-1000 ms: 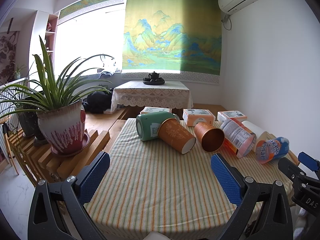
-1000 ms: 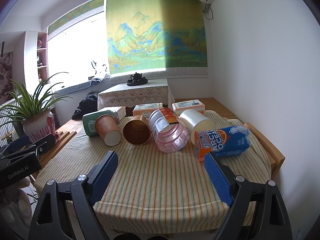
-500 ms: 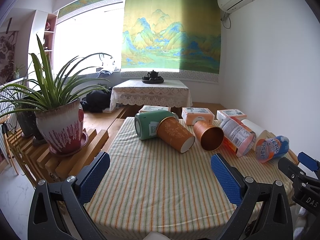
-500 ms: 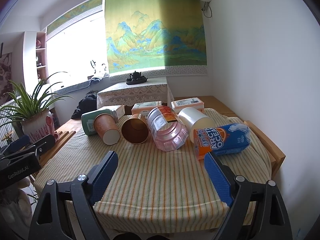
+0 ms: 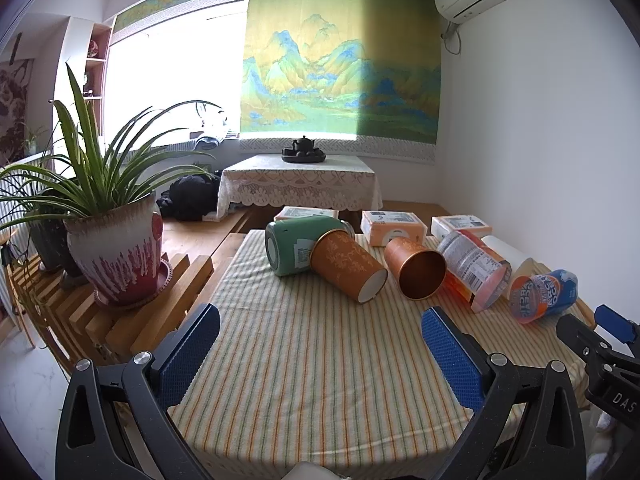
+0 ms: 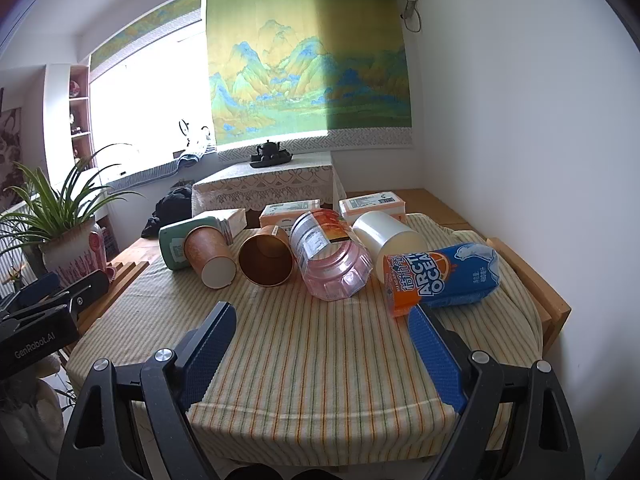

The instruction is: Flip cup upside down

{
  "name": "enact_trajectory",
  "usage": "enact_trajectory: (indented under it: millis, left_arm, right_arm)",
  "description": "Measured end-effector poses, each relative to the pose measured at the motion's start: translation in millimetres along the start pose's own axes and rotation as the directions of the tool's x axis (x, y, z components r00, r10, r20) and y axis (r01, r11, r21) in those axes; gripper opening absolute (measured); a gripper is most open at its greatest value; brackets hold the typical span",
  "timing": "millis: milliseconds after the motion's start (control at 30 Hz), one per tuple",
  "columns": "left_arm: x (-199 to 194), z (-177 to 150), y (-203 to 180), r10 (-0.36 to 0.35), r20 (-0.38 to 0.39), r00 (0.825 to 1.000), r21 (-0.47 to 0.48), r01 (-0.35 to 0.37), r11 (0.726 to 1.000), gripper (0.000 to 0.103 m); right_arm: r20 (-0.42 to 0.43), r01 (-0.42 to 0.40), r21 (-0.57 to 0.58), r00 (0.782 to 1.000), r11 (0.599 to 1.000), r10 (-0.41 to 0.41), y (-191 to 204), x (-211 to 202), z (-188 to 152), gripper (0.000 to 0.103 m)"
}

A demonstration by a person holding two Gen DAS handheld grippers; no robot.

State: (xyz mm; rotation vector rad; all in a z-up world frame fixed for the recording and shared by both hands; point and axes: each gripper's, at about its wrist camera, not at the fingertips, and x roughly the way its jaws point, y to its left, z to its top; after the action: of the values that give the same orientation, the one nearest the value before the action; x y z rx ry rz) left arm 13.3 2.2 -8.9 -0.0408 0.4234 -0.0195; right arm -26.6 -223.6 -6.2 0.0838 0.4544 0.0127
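Several cups lie on their sides in a row on the striped tablecloth (image 5: pixel 304 360). From left: a green cup (image 5: pixel 298 246), an orange patterned paper cup (image 5: pixel 346 265), a copper cup (image 5: pixel 416 268) with its mouth toward me, a clear pink cup (image 5: pixel 472 270), a white cup (image 5: pixel 516 262), and a blue-orange Arctic Ocean cup (image 5: pixel 544 290). The same row shows in the right wrist view: green (image 6: pixel 176 242), paper (image 6: pixel 210 258), copper (image 6: pixel 266 256), pink (image 6: pixel 330 266), white (image 6: pixel 386 236), Arctic Ocean (image 6: pixel 440 278). My left gripper (image 5: pixel 320 344) and right gripper (image 6: pixel 322 340) are open and empty, short of the cups.
A potted plant (image 5: pixel 116 252) stands on a wooden slat rack (image 5: pixel 160 304) left of the table. Boxes (image 5: pixel 392 228) lie behind the cups. A lace-covered side table (image 5: pixel 298 184) with a teapot stands farther back. A white wall is at the right.
Both grippers have drifted slightly; the cups look a little higher and farther in each view. Nothing on the table has moved.
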Motion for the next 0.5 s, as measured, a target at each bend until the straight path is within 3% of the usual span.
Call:
enact_trajectory:
  millis: [500]
  left_arm:
    - [13, 6, -3, -0.01, -0.023, 1.0, -0.002, 0.01, 1.0, 0.102]
  right_arm:
    - [-0.071, -0.062, 0.029, 0.995, 0.998, 0.064, -18, 24, 25, 0.085]
